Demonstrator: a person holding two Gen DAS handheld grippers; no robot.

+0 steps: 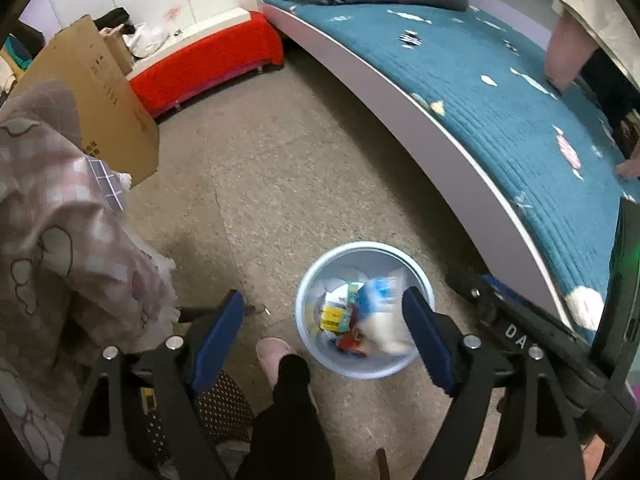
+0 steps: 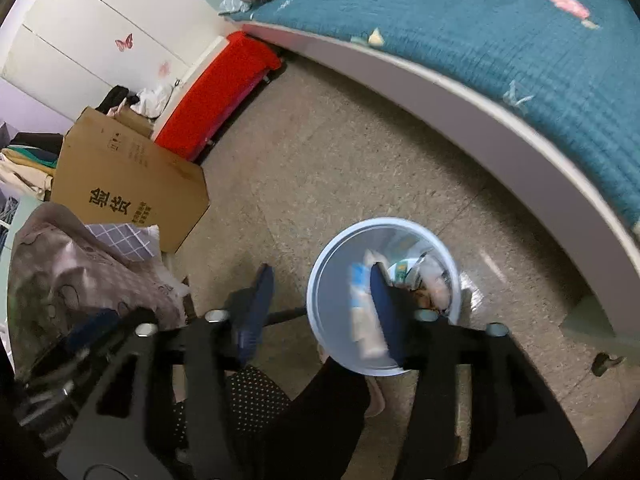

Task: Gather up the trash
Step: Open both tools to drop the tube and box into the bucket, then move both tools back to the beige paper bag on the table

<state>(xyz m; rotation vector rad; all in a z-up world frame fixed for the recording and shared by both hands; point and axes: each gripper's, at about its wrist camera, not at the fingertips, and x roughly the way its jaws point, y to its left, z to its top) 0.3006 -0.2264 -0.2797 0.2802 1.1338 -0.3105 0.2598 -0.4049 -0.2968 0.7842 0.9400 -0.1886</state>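
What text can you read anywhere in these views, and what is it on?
"DA": white letters on the black right gripper body, seen from the left wrist.
"盒", then two large characters too blurred to be sure of: black print on the cardboard box.
Small print on the box: too small to read.
Wrappers in the bin: printing blurred, unreadable.

The speckled floor (image 1: 280, 168) carries a pale blue bin (image 1: 362, 368) just beyond the fingertips, with wrappers inside. Farther beyond the fingers the bed (image 1: 500, 92) stands, its teal cover strewn with small scraps (image 1: 566, 150). A cardboard box (image 2: 128, 184) stands on the floor, off to the fingers' left.
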